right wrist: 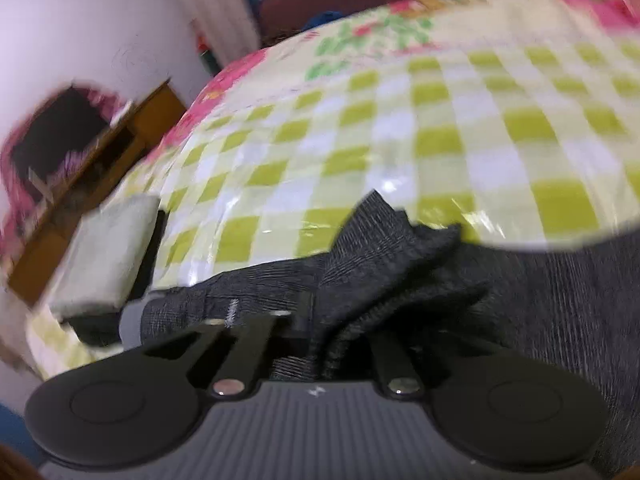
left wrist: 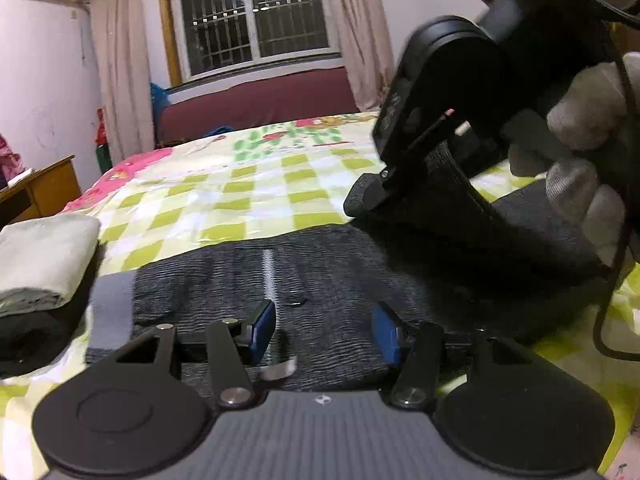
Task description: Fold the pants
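My right tongs [right wrist: 340, 332] were clamped on the pants [left wrist: 320, 280]; my left tongs [left wrist: 324, 332] stood apart, ready to pin the crease on the bed [left wrist: 260, 192].

Ribbed matt cloth pants [left wrist: 328, 280]; glossy checked bedcover [left wrist: 248, 196].

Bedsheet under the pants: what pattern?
Green-and-white checks on the bedsheet, pink floral border; clearest in the left wrist view.

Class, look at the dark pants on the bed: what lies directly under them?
Under the dark pants lies the green-and-white checked bedcover, showing around their edges. The right tool lifts one bunched end, and the open left tool hovers above. Anything beneath the flat fabric is covered.
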Available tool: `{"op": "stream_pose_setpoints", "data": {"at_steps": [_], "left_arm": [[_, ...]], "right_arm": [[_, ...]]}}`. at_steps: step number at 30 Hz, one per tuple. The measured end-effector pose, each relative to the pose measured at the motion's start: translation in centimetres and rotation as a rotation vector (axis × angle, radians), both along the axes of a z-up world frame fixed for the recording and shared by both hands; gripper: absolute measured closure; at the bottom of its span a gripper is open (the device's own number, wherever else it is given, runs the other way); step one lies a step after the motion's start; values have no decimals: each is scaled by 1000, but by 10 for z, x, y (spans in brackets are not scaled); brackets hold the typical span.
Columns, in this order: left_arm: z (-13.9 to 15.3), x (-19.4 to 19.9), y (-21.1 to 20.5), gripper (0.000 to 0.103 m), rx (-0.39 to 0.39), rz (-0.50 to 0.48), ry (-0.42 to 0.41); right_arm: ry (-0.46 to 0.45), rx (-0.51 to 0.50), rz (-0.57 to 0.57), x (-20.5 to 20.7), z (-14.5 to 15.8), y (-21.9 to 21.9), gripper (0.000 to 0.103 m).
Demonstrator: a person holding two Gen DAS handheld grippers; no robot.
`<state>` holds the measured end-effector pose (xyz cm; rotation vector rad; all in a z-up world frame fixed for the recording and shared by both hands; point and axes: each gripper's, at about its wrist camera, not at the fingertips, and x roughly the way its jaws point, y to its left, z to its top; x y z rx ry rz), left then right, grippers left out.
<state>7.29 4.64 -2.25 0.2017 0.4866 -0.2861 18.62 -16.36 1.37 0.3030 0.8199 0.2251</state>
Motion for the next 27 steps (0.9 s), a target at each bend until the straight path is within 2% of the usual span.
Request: {"op": "stream_pose_setpoints", "data": {"at_steps": [1, 4, 7, 8, 11, 14, 18, 21, 27], "left_arm": [[0, 1, 4, 36, -3, 14, 0], [-2, 6, 11, 32, -8, 50, 16], [-4, 9, 17, 31, -9, 79, 36], [-5, 10, 19, 31, -22, 79, 41], [-5, 14, 27, 27, -65, 84, 73], [-6, 14, 34, 23, -78, 87, 81], [-5, 12, 35, 20, -67, 95, 63], [-7, 14, 36, 19, -78, 96, 71], [-7, 11, 40, 18, -65, 100, 58]], "right_arm": [[-30, -83, 40, -1, 6, 17, 95], [-99, -178, 166, -4, 16, 59, 96], [-252, -368, 309, -19, 23, 112, 96], [-281, -402, 359, -22, 23, 128, 96], [-291, -450, 460, -14, 19, 157, 96], [-272, -516, 481, -1, 9, 173, 95], [-236, -497, 521, 3, 1, 183, 92], [-255, -497, 554, -8, -1, 191, 91], [-257, -431, 621, -10, 7, 199, 81]]}}
